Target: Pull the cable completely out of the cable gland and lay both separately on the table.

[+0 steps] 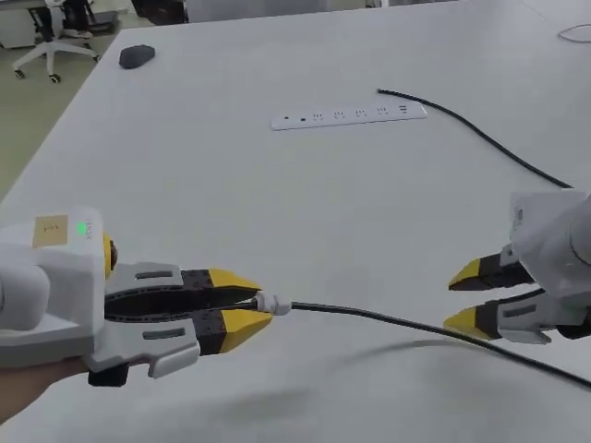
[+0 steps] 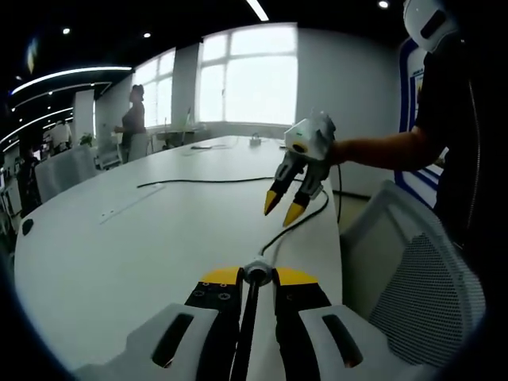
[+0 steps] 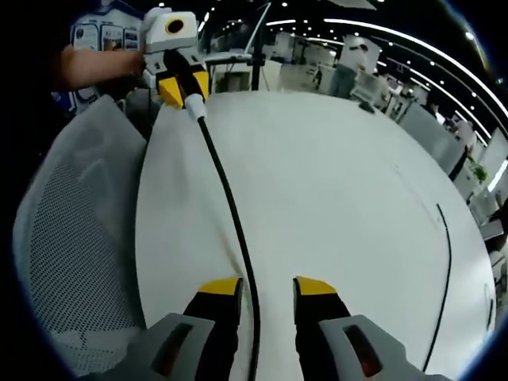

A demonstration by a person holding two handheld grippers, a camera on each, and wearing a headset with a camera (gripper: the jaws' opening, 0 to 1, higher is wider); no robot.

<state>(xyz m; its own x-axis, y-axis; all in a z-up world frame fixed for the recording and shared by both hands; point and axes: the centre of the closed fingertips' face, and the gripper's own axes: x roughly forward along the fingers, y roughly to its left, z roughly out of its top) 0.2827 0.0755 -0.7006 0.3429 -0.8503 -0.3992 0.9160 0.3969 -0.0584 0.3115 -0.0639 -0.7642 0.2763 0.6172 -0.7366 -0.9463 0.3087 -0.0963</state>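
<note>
A small white cable gland (image 1: 271,303) sits at the tips of my left gripper (image 1: 261,304), which is shut on it just above the white table (image 1: 277,212). A black cable (image 1: 388,320) leaves the gland and runs right, sagging to the table. My right gripper (image 1: 464,298) is open, and the cable passes between its yellow-tipped jaws without being clamped. The left gripper view has the gland (image 2: 255,272) in front of the left gripper (image 2: 255,278) and the right gripper (image 2: 284,208) beyond. In the right gripper view the cable (image 3: 230,206) leads from the right gripper (image 3: 266,287) to the left gripper (image 3: 184,89).
A white power strip (image 1: 349,116) with its black cord (image 1: 480,138) lies at the far middle of the table. A dark mouse (image 1: 137,55) rests at the far left. A mesh chair (image 2: 421,294) stands by the near table edge, and an office chair (image 1: 51,37) stands past the far corner.
</note>
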